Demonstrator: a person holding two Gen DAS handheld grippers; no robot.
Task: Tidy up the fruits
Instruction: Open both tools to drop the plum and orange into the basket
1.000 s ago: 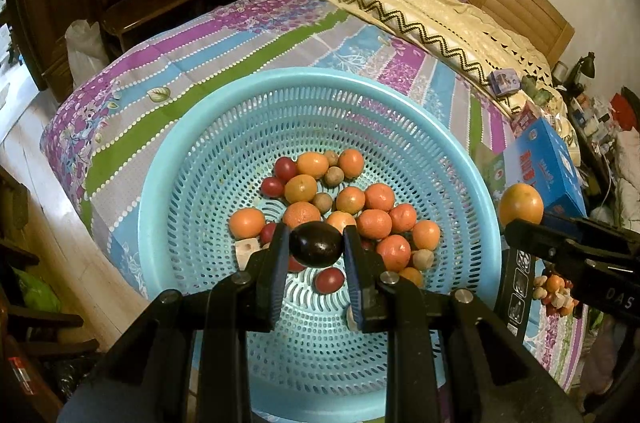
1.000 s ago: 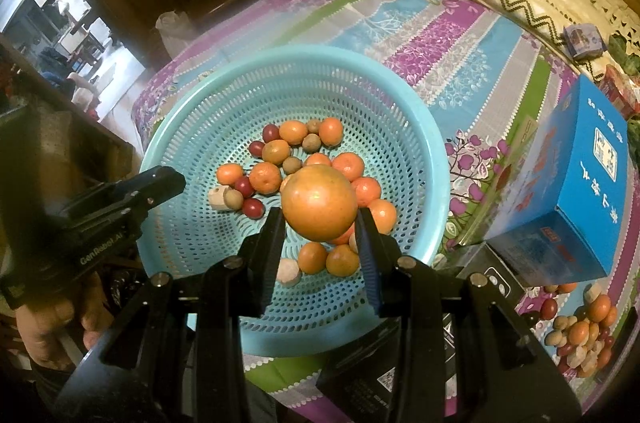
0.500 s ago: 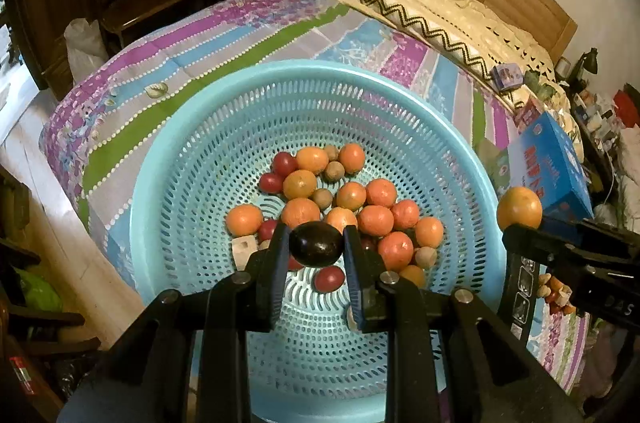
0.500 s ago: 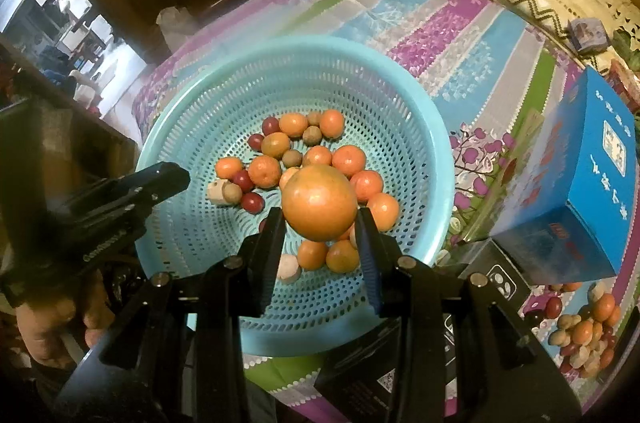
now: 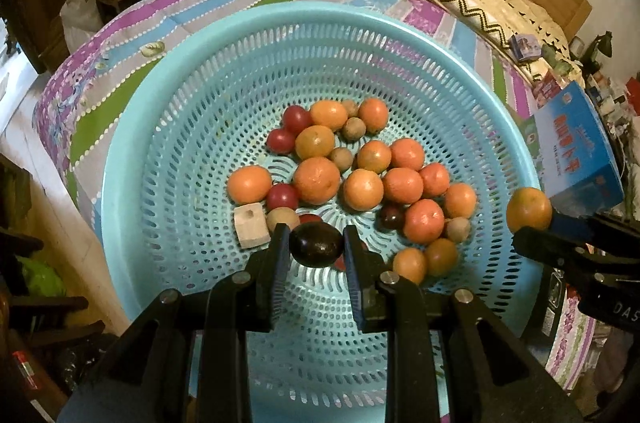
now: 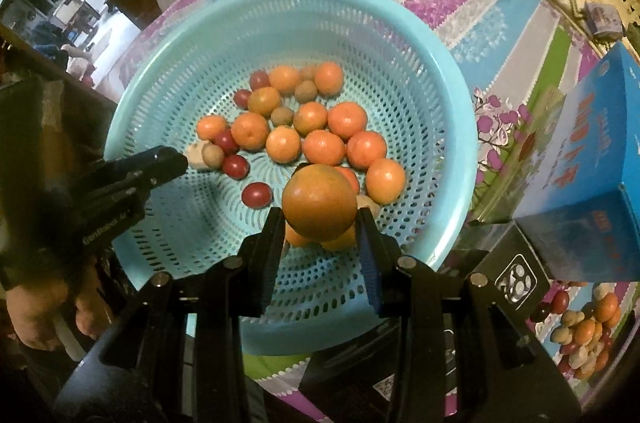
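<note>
Plastic, cloth, wood and fruit skins

Below both grippers, the turquoise basket (image 5: 168,127) is perforated, slightly glossy plastic; the dark plum (image 5: 316,246) shines smoothly, the orange (image 6: 319,201) looks finely dimpled; a pale block (image 5: 251,225) looks like raw wood; the striped bedspread (image 6: 472,3) is matt cloth.

Black grippers (image 5: 316,251), blue finger pads (image 6: 368,259), silver screws, white lettering.
</note>
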